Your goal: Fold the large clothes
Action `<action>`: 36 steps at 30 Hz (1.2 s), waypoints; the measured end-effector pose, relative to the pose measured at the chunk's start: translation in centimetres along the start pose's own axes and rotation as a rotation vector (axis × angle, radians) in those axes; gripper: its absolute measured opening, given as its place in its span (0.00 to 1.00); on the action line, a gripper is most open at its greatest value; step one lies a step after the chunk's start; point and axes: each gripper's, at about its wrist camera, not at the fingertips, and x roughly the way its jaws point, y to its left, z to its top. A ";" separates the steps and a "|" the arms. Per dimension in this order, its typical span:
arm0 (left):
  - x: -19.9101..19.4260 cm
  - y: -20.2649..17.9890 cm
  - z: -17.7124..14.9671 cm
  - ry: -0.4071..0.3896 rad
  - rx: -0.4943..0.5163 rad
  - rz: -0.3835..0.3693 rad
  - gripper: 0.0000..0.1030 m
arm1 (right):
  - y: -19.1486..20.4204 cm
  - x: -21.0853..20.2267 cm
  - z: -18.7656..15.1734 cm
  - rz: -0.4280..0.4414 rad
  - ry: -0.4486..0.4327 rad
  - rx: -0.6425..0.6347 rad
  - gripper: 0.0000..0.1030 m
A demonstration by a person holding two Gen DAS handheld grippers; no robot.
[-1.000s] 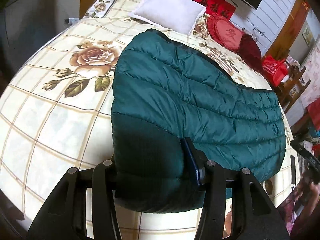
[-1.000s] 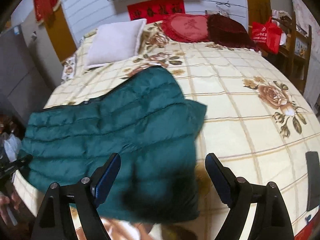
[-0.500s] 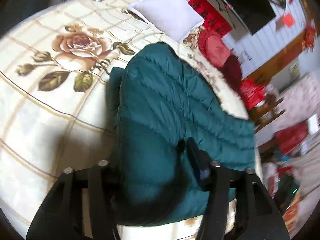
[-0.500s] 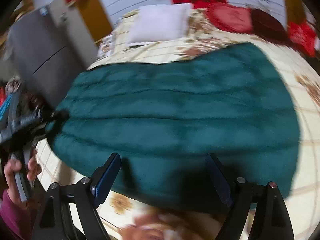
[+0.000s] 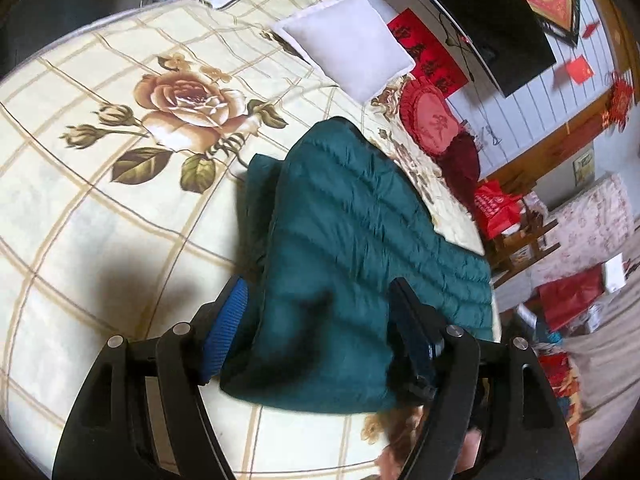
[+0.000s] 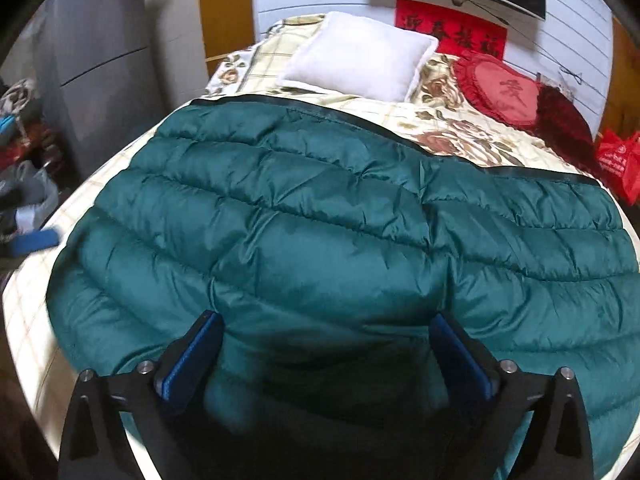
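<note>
On the rose-print checked bedspread (image 5: 100, 208) lies a teal quilted down jacket (image 6: 320, 220); left gripper (image 5: 316, 320) and right gripper (image 6: 324, 344) have just been opening, jaws apart, straddling its near edge unclamped.

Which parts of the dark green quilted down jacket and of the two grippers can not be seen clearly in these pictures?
- Dark green quilted down jacket: in the right wrist view the near hem is cut off by the lower edge and shadowed by the right gripper.
- Its underside: hidden against the floral checked bedspread in both views.
- Left gripper: the left wrist view is blurred; whether its pads touch the fabric is unclear.
</note>
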 end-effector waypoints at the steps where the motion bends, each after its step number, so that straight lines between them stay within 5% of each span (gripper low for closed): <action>1: -0.2 -0.4 -0.4 -0.009 0.027 0.028 0.71 | -0.1 0.2 0.4 -0.001 0.007 0.005 1.00; 7: -0.7 -3.2 -3.1 -0.075 0.172 0.182 0.71 | -1.1 -2.3 0.3 0.062 0.013 0.035 1.00; 15: 0.2 -7.3 -6.4 -0.134 0.309 0.335 0.71 | -6.8 -8.0 -3.9 0.072 -0.031 0.170 1.00; 21: 1.8 -9.3 -8.3 -0.103 0.324 0.312 0.71 | -9.8 -10.4 -7.2 0.052 -0.028 0.262 1.00; 36: 2.6 -12.0 -12.8 -0.143 0.417 0.448 0.71 | -8.0 -13.4 -8.9 -0.021 -0.077 0.251 1.00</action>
